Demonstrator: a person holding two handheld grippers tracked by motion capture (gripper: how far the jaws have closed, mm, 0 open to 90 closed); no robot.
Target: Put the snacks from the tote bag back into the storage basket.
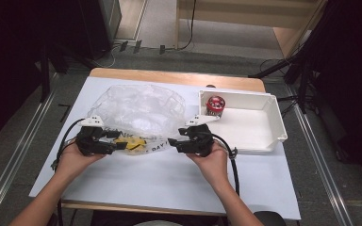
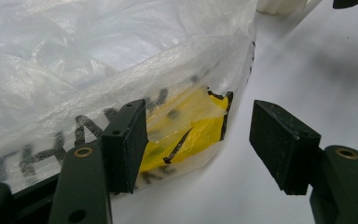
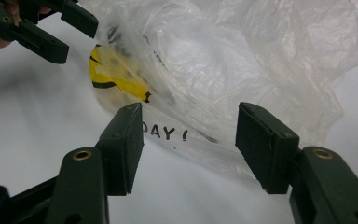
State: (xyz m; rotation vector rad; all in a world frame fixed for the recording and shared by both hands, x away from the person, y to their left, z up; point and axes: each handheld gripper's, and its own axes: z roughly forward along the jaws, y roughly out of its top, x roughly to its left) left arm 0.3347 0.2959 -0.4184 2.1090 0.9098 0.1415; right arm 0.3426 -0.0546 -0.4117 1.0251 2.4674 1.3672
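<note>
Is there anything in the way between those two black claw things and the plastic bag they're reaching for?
Nothing visible blocks either one. The left gripper and the right gripper both have open jaws right at the near edge of the clear plastic bag, with just white table cover beneath. The white bin with its red can sits off to the right.

bag (image 2: pixel 98 56) print partly hidden behind left fingers (image 2: pixel 126 144).

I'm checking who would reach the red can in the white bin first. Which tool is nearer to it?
Right. The right tool sits just in front of the white bin holding the red can; the left tool is farther, across the plastic bag.
</note>
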